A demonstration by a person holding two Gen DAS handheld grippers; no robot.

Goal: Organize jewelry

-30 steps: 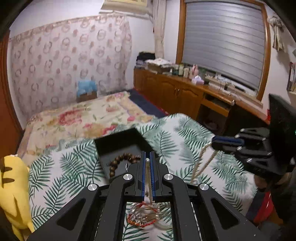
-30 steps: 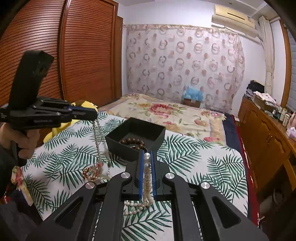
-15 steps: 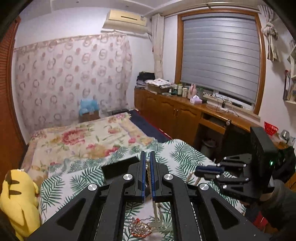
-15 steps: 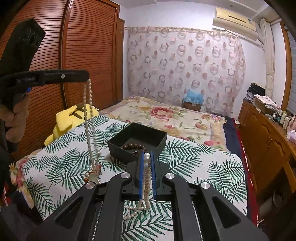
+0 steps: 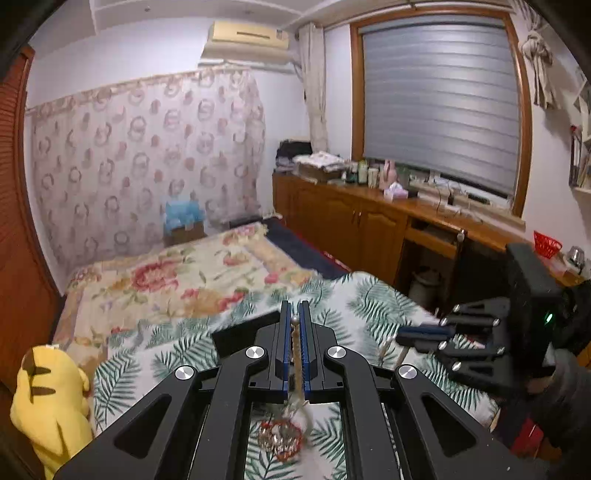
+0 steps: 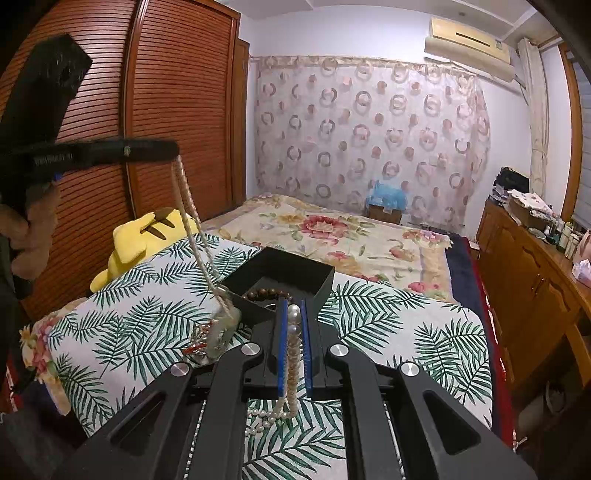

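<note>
Behind the left tool (image 5: 294,325), most of the black box (image 5: 243,334) hidden

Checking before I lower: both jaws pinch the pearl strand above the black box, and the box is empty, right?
Not empty. The right wrist view shows a brown bead bracelet in the box. The rest holds: both grippers pinch the pearl strand.

Against the left edge, a yellow plush toy (image 5: 48,402) beside a palm-leaf cloth (image 6: 388,332). Beyond, a floral bedspread (image 5: 177,273), then a ring-patterned curtain (image 6: 369,125) with a blue bundle on a small box (image 6: 386,201) at its foot. Above, a wall air conditioner (image 5: 247,35). Along the right, a wooden cabinet (image 5: 351,221) strewn with bottles and folded clothes, under a grey window blind (image 5: 439,99). Slatted wooden wardrobe doors (image 6: 177,92) on the left.
</note>
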